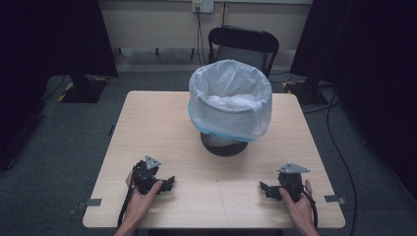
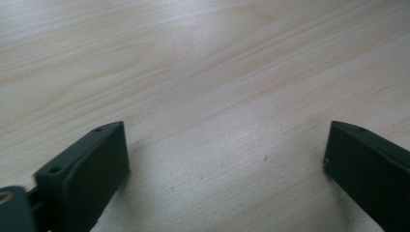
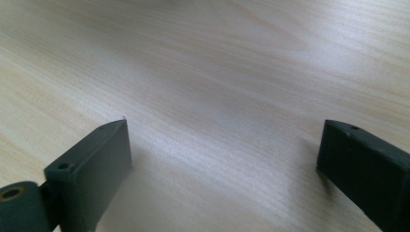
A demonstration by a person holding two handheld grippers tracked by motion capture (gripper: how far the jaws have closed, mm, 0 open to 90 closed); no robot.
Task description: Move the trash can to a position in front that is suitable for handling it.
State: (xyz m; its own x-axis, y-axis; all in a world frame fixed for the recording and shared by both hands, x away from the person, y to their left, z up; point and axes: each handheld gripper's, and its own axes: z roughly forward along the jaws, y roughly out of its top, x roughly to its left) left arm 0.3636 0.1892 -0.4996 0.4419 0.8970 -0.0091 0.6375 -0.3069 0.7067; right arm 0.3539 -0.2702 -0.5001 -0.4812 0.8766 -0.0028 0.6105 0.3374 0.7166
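1. The left gripper (image 1: 169, 183) and right gripper (image 1: 264, 189) rest on the table (image 1: 162, 128), jaws spread wide, holding nothing.
2. The bag-lined bin (image 1: 230, 105) stands untouched mid-table, well apart; likely nothing has begun.

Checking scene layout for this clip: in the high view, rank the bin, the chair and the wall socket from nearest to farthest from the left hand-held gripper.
From the left hand-held gripper:
1. Bin, lined with a white bag, mid-table, ahead and to the right.
2. Chair, just beyond the table's far edge.
3. Wall socket, on the back wall.
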